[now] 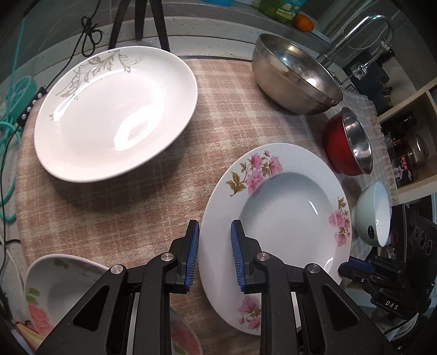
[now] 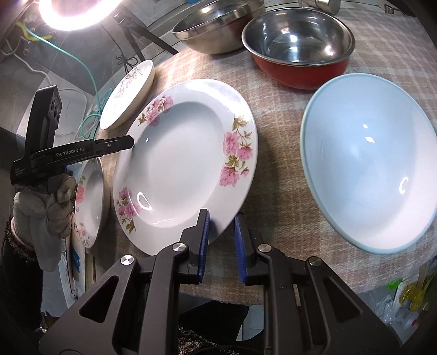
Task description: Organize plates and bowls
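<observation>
A white deep plate with pink flowers (image 1: 284, 218) (image 2: 180, 163) sits tilted over the checked cloth, with a shadow beneath it. My left gripper (image 1: 215, 245) (image 2: 128, 142) is shut on its left rim, one pad on top and one outside the edge. My right gripper (image 2: 221, 237) (image 1: 355, 269) is shut on the opposite rim. A large white plate with a grey leaf pattern (image 1: 114, 114) (image 2: 128, 95) lies beyond it. Also on the cloth are a pale blue bowl (image 2: 368, 163) (image 1: 374, 215), a red bowl with a steel inside (image 2: 297, 46) (image 1: 349, 142) and a big steel bowl (image 1: 295, 76) (image 2: 218, 24).
A rose-patterned bowl (image 1: 54, 286) (image 2: 90, 196) stands at the table's near left edge, by a gloved hand (image 2: 54, 202). Tripod legs (image 1: 139, 24), cables (image 1: 11, 136) and a bright lamp (image 2: 76, 11) sit behind the table. A tap (image 1: 355, 41) and a shelf of jars (image 1: 407, 153) stand to the right.
</observation>
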A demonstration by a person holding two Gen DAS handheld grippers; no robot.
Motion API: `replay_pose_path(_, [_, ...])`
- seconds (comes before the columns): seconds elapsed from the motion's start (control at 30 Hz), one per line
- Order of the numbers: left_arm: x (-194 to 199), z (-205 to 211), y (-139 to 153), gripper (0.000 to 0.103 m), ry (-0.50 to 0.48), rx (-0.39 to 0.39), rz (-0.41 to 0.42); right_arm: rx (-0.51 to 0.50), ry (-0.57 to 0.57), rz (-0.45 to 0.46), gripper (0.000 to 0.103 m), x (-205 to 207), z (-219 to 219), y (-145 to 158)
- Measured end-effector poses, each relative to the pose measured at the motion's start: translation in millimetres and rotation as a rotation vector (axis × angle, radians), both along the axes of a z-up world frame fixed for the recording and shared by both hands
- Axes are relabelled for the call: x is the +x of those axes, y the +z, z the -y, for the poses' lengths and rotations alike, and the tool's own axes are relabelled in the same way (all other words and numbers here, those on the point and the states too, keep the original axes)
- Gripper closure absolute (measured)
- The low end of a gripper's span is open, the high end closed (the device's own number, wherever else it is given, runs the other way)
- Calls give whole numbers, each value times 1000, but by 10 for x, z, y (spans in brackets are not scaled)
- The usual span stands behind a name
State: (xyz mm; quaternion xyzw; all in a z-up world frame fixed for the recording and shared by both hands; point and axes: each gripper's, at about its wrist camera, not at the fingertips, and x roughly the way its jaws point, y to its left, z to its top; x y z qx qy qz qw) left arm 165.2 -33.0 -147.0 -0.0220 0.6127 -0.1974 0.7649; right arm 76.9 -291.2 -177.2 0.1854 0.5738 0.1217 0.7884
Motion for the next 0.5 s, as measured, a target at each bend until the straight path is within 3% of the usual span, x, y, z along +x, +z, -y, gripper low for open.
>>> replay_pose_path(0.5, [-110,66,-4,81,-18,11,-1,-18,12,-4,84,-140,35,10])
